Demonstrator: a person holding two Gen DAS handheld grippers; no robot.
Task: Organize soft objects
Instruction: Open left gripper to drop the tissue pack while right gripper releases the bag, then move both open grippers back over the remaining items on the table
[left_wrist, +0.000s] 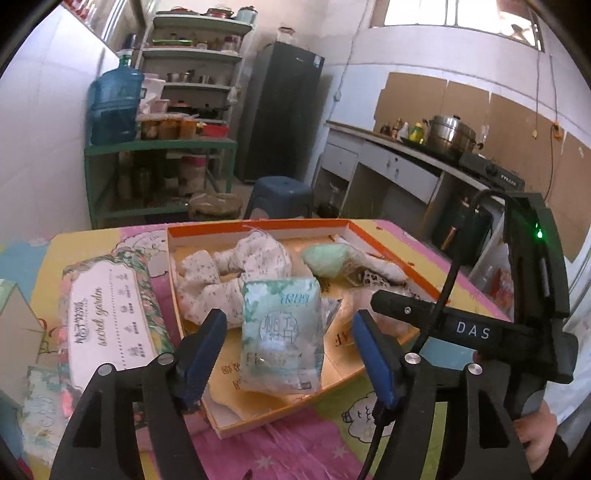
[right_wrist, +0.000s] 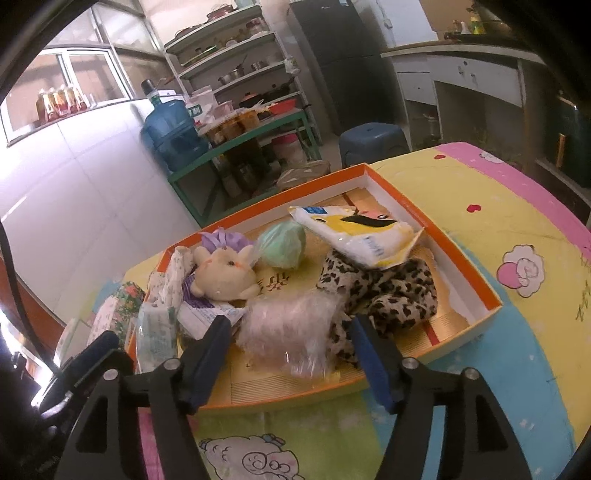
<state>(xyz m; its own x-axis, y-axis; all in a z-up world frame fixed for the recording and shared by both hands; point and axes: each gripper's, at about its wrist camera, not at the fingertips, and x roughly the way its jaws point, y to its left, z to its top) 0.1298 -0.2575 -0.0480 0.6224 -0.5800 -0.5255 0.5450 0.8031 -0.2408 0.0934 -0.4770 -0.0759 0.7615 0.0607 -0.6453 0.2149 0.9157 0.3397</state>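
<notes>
An orange-rimmed shallow box (left_wrist: 258, 225) (right_wrist: 465, 258) on the cartoon tablecloth holds soft things. In the left wrist view my left gripper (left_wrist: 288, 332) is open around a pale green tissue pack (left_wrist: 282, 332) lying in the box, without touching it; behind it lie a floral white cloth (left_wrist: 236, 273) and a green bundle (left_wrist: 327, 260). In the right wrist view my right gripper (right_wrist: 290, 341) is open over a clear crinkled plastic bundle (right_wrist: 291, 332), beside a leopard-print cloth (right_wrist: 384, 291), a plush toy (right_wrist: 221, 277), a green bundle (right_wrist: 282, 245) and a yellow-white tissue pack (right_wrist: 362, 232).
A floral tissue box (left_wrist: 114, 314) lies on the table left of the orange box. The right gripper's body (left_wrist: 480, 328) crosses the right side of the left wrist view. Beyond the table stand a blue stool (left_wrist: 280, 192), green shelves, a water jug (left_wrist: 114, 107) and a counter.
</notes>
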